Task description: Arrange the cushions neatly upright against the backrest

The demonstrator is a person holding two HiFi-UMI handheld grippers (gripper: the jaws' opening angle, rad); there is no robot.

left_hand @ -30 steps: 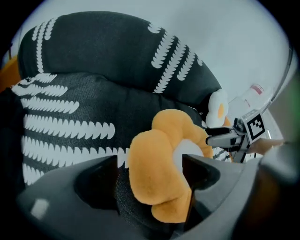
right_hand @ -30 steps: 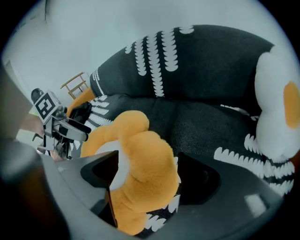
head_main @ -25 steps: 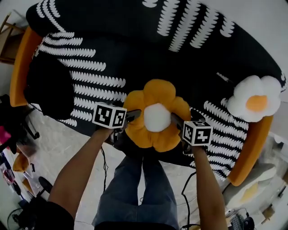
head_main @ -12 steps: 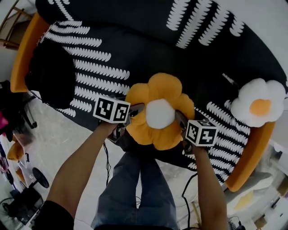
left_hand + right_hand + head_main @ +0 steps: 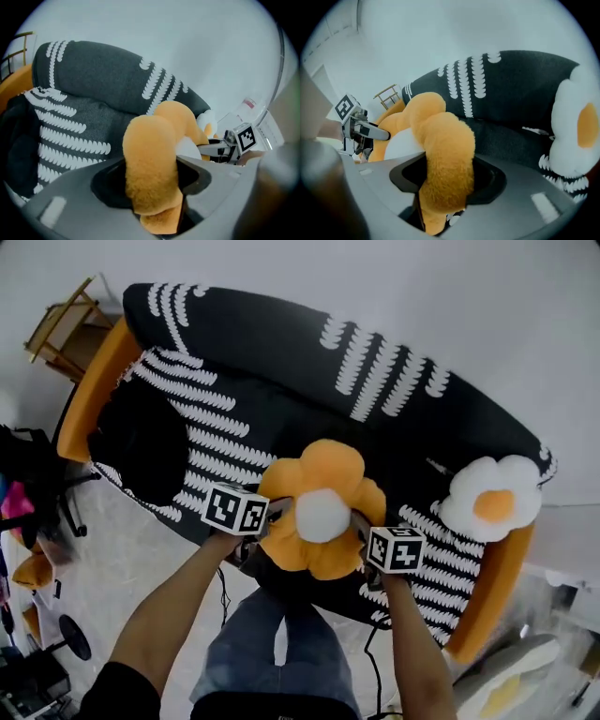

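- The left gripper (image 5: 273, 514) is clamped on a petal at the left side of the orange flower cushion (image 5: 322, 512); in its own view the plush petal (image 5: 151, 164) fills the gap between the jaws.
- The right gripper (image 5: 359, 525) has just been closing its jaws and pinches a petal (image 5: 446, 159) on the cushion's right side.
- The orange flower cushion hangs between the two grippers over the front edge of the sofa (image 5: 281, 427) seat, white centre turned up toward the head view, above the person's legs (image 5: 281, 643).
- It is well apart from the backrest (image 5: 375, 362).
- A white flower cushion (image 5: 492, 502) with an orange centre sits at the seat's right end, near the orange armrest (image 5: 492, 587).
- A black cushion (image 5: 141, 442) lies at the left end.
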